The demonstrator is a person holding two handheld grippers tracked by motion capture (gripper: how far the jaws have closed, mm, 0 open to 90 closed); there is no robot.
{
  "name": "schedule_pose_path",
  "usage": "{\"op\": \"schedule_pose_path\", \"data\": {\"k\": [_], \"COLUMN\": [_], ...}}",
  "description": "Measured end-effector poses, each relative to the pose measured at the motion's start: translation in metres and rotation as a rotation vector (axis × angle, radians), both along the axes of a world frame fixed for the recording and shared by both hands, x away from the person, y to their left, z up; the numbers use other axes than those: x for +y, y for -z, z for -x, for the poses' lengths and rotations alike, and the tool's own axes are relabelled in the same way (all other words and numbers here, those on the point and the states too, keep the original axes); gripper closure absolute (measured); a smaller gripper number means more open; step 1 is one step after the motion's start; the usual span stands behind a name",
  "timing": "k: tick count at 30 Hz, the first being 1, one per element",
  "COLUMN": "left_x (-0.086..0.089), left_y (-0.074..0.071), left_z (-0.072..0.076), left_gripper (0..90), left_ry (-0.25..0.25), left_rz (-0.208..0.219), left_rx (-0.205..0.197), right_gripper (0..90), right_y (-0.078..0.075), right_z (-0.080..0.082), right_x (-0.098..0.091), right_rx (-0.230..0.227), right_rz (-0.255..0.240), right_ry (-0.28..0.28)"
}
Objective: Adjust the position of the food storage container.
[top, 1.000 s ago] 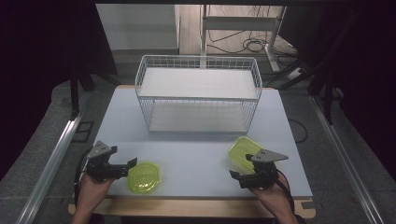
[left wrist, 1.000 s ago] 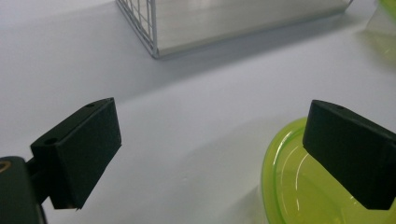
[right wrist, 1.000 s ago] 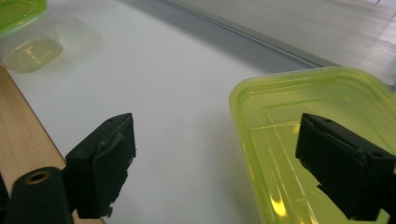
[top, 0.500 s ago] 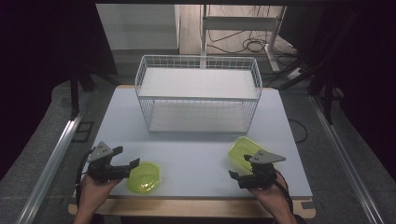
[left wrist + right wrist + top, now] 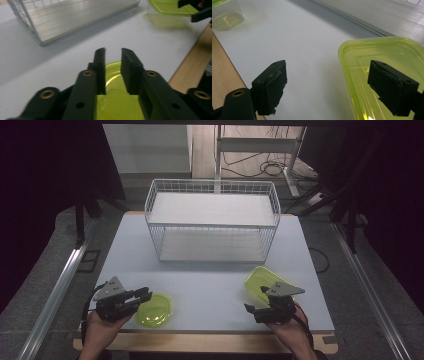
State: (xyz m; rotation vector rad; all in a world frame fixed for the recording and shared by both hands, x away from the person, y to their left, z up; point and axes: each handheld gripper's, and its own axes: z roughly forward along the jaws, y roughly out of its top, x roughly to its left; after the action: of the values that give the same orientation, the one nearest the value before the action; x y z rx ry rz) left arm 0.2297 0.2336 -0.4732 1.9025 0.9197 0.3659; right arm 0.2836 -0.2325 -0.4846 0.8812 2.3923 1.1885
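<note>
Item: left gripper (image 5: 142, 296), near-left table edge. Jaws have just been closing and now stand narrow over the rim of the round green container (image 5: 154, 309); in the left gripper view the wall of the container (image 5: 113, 75) lies in the gap between them, but whether the pads press on it cannot be told.

Item: right gripper (image 5: 252, 309), near-right edge. Jaws wide apart, straddling the near rim of the rectangular green container (image 5: 384, 75), not pinching it.

Item: white table (image 5: 210, 285), both containers resting on it, well apart.

Item: wire basket (image 5: 212, 222), far centre.

Handling note: seat the left jaws squarely on the rim before lifting; thin plastic will likely flex or slip if caught only at the edge.
</note>
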Motion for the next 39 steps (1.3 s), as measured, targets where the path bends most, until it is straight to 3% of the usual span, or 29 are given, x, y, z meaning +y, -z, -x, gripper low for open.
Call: {"op": "schedule_pose_path", "data": {"k": [8,10,18,35,39], "left_x": [-0.012,-0.017,-0.034,-0.051,-0.053], "left_y": [-0.007,-0.008,-0.005,0.019,0.023], "left_z": [0.012,0.016,0.03,0.05,0.052], "left_gripper": [89.7,89.8,89.9,89.9,89.9], "left_ry": [0.036,0.031,0.102,0.122,0.105], "left_rz": [-0.004,-0.025,-0.054,-0.078,-0.1], "left_rx": [0.015,0.007,0.018,0.105,0.104], "right_gripper": [17.2,17.2,17.2,17.1,17.1], "right_y": [-0.003,-0.002,0.0,0.002,0.003], "right_z": [0.004,0.004,0.003,0.005,0.004], "right_x": [0.003,0.004,0.004,0.007,0.007], "right_rx": [-0.021,-0.02,-0.014,-0.004,0.0], "right_rz": [-0.007,-0.008,-0.013,-0.002,0.0], "right_ry": [-0.016,-0.02,-0.019,-0.028,-0.027]}}
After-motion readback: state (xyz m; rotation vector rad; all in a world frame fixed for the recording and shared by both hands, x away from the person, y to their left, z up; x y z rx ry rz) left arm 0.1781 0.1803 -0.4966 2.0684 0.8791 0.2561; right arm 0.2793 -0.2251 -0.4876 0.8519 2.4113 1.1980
